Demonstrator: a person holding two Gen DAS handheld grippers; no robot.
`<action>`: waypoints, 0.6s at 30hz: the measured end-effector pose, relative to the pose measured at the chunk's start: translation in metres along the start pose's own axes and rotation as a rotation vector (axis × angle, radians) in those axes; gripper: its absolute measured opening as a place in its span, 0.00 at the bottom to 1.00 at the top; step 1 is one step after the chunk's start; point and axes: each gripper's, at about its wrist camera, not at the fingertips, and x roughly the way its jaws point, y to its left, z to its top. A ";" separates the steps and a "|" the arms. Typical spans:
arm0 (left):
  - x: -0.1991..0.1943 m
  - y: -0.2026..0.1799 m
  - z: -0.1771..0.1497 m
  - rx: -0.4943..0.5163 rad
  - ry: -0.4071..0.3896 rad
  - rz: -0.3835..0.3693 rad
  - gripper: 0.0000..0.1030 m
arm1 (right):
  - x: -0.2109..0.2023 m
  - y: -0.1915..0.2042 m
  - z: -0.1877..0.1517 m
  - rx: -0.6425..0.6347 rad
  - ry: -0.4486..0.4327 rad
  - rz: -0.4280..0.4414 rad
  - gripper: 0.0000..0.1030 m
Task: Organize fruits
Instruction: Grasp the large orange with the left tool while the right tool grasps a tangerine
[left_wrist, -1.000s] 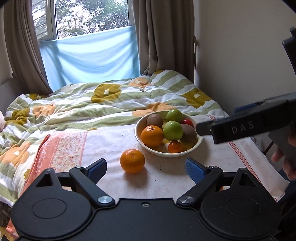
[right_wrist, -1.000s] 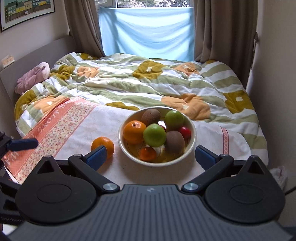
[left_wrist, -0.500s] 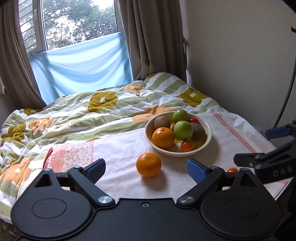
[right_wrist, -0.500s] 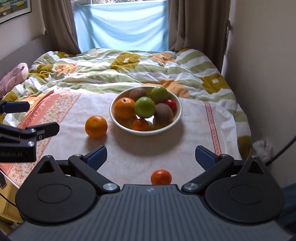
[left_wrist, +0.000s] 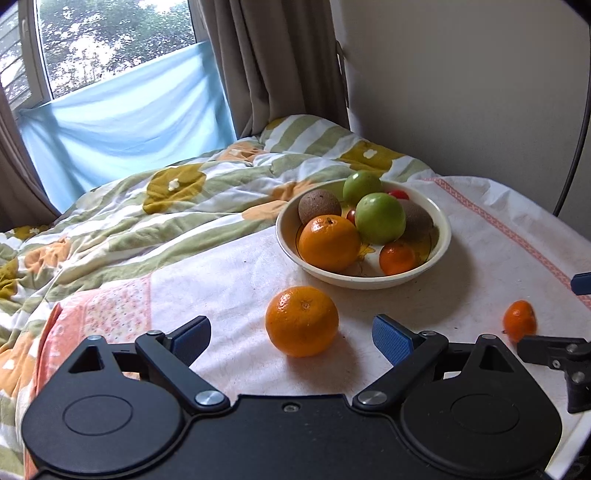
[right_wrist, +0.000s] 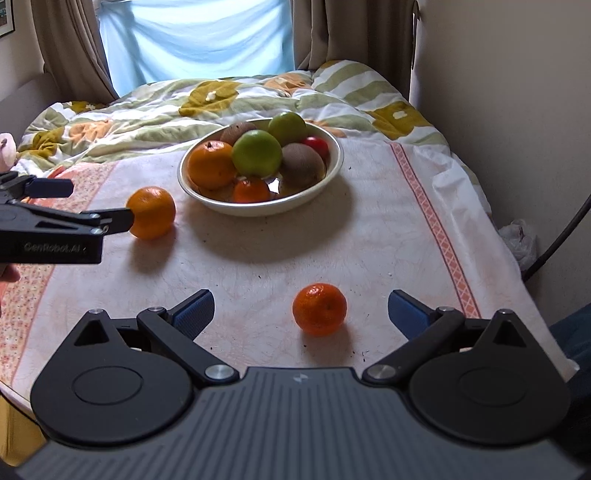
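A cream bowl (left_wrist: 439, 230) (right_wrist: 334, 162) on a white cloth holds an orange, two green apples, two kiwis, a small mandarin and a red fruit. A large orange (left_wrist: 301, 320) (right_wrist: 151, 212) lies loose in front of the bowl. My left gripper (left_wrist: 291, 338) is open, its blue pads either side of that orange and just short of it. A small mandarin (right_wrist: 319, 308) (left_wrist: 520, 320) lies nearer the cloth's front edge. It sits between the wide-open fingers of my right gripper (right_wrist: 300, 314), untouched.
A striped, flowered duvet (left_wrist: 177, 199) covers the bed behind the cloth. A wall (right_wrist: 517, 92) and curtains close the right side. The cloth's edge drops off at the right, where a cable (right_wrist: 561, 236) hangs. A hand shows at the right wrist view's left edge.
Both grippers have drawn back and lowered toward the near edge. The small mandarin has come into sight between the right fingers, and the large orange now lies between the left pads.
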 end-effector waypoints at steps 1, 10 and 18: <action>0.006 0.000 0.000 0.007 0.002 -0.006 0.93 | 0.003 0.000 -0.002 0.005 0.002 0.001 1.00; 0.050 -0.004 -0.005 0.036 0.041 -0.025 0.80 | 0.022 -0.006 -0.005 0.048 0.031 -0.018 1.00; 0.063 0.000 -0.004 0.011 0.073 -0.056 0.63 | 0.031 -0.008 -0.003 0.068 0.053 -0.017 0.94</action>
